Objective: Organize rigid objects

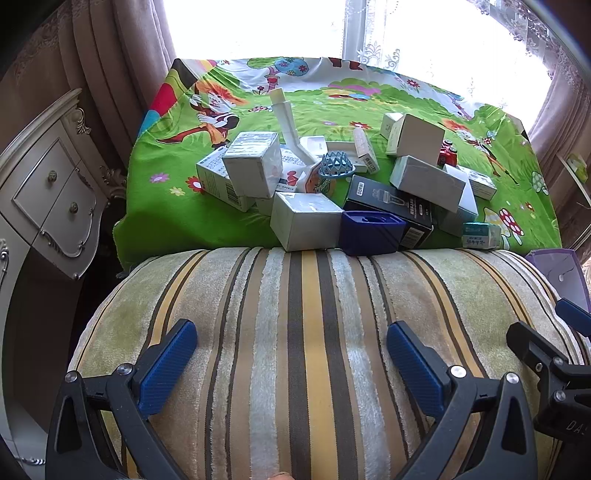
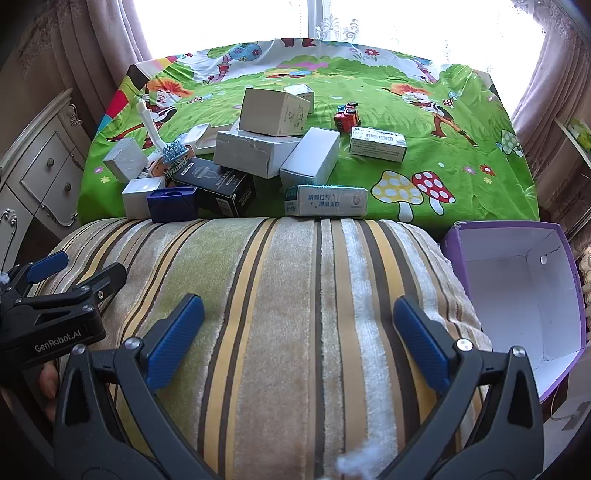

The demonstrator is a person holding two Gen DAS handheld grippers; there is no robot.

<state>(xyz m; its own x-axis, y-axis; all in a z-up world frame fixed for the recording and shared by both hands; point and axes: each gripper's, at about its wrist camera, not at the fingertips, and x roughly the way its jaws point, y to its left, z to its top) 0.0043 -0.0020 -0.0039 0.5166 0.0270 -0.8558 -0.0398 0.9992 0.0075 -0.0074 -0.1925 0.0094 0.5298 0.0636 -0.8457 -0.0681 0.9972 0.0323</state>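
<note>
You held left gripper [image 1: 291, 354] and right gripper [image 2: 299, 336] above striped cushion [image 2: 280, 314], jaws wide, nothing held. Purple box [image 2: 517, 295] beside cushion was empty. Job not started. Pile of boxes [image 2: 255, 151] sat behind cushion on green cloth [image 2: 461, 155]: about 12 boxes, 1 red toy car [image 2: 347, 117], 1 blue comb [image 2: 173, 153].

Blown-out backlight from window [image 1: 258, 22], sharp focus, soft shadows, fisheye bending at edges
</note>
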